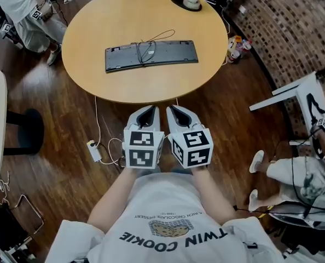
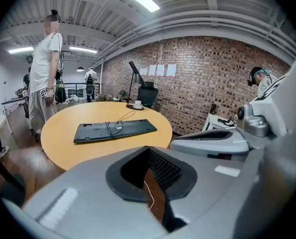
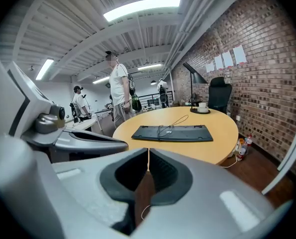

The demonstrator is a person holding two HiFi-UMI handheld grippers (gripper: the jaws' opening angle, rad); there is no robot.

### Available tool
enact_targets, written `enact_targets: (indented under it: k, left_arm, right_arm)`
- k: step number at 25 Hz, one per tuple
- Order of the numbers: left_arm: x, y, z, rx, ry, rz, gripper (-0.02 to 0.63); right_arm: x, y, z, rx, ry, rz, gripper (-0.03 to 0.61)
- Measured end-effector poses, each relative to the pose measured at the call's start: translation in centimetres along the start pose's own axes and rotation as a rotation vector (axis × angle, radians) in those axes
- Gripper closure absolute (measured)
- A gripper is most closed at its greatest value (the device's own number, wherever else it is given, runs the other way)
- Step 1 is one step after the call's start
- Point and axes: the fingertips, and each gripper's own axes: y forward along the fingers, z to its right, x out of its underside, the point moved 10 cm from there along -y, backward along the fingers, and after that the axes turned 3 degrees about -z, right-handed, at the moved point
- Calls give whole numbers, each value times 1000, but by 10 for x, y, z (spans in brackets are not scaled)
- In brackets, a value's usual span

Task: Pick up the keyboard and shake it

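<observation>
A dark keyboard (image 1: 151, 55) lies face down on the round wooden table (image 1: 97, 81), its cable (image 1: 151, 41) looped over its back. It also shows in the left gripper view as the keyboard (image 2: 114, 130) and in the right gripper view as the keyboard (image 3: 172, 132). My left gripper (image 1: 148, 112) and right gripper (image 1: 175, 111) hang side by side over the floor, short of the table's near edge and apart from the keyboard. Both are shut with nothing between their jaws.
A cup on a dark lamp base (image 1: 191, 1) stands at the table's far edge. A power strip with cables (image 1: 94, 150) lies on the floor near my left. A person (image 2: 42, 73) stands beyond the table; another sits at right (image 1: 310, 171). A brick wall (image 1: 277, 21) runs along the right.
</observation>
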Motion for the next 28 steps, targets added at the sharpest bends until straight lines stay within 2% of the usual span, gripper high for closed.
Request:
enact_targets:
  k: [7, 14, 21, 28]
  left_arm:
    - [-18, 25, -29, 24, 9, -1, 606]
    - [-37, 65, -50, 9, -2, -10, 606]
    - [-69, 120, -85, -52, -28, -40, 606]
    - [-82, 166, -154, -121, -148, -110, 606]
  right_arm:
    - [-23, 35, 0, 12, 4, 7, 572]
    - [-40, 72, 32, -18, 21, -4, 572]
    - [-69, 128, 97, -69, 57, -30, 571]
    - [-87, 178, 183, -148, 171, -124, 557]
